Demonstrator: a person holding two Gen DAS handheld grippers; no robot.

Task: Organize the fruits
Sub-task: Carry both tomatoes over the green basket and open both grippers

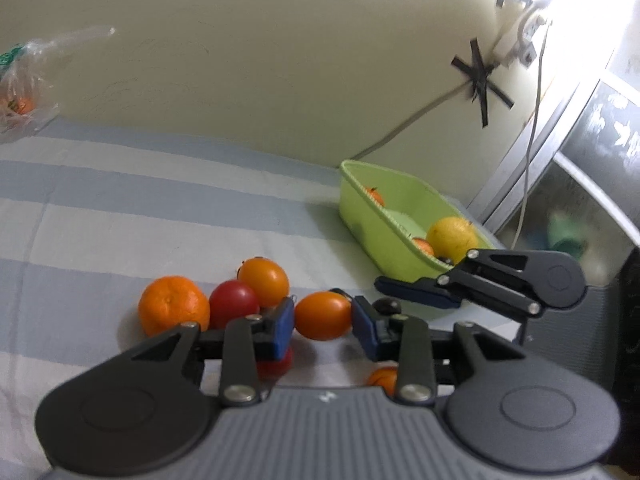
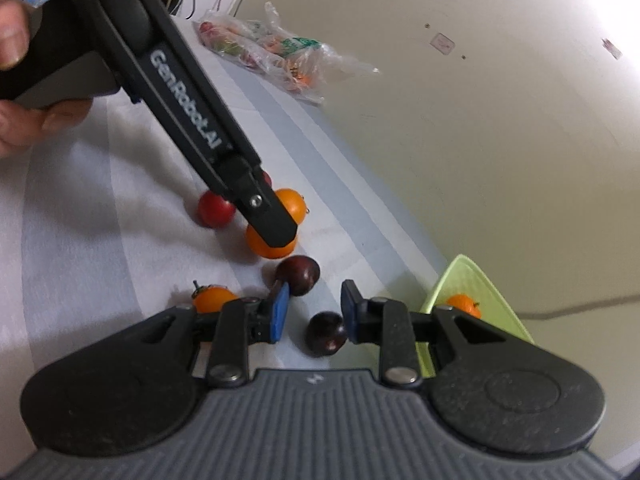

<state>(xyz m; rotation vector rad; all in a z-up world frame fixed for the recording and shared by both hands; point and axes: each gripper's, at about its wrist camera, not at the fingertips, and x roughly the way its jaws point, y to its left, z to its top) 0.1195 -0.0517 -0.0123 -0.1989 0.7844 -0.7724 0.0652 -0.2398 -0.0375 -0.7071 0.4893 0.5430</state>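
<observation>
A partly finished fruit-sorting job is being shown on a tabletop (image 1: pixel 120 184) covered with a blue-and-white striped cloth. A light green tray (image 1: pixel 384 236) is standing at the far right near the wall, and some fruit is already lying in it: a large yellow fruit (image 1: pixel 452 236), a small orange one beside it, and another small orange fruit (image 1: pixel 375 195) at the far end. More fruit is still waiting on the cloth, well apart from the tray: a mandarin (image 1: pixel 174 306), a red tomato-like fruit (image 1: pixel 234 304), and an orange fruit (image 1: pixel 264 282) behind them, all bunched together. The left gripper (image 1: pixel 323 322) is being held over this bunch, its blue-padded fingers closing on either side of an oval orange fruit (image 1: pixel 323 316); whether the pads are truly clamping it cannot be told. In the right wrist view, the right gripper (image 2: pixel 314 312) is being held with its fingers apart and gripping nothing, a dark plum (image 2: pixel 326 334) lying just beside the right finger, a second dark plum (image 2: pixel 299 274) beyond, and a stemmed orange fruit (image 2: pixel 214 298) to the left. A clear plastic bag of produce (image 2: pixel 276 54) is lying far back. By this judgement, most of the sorting is still left.
</observation>
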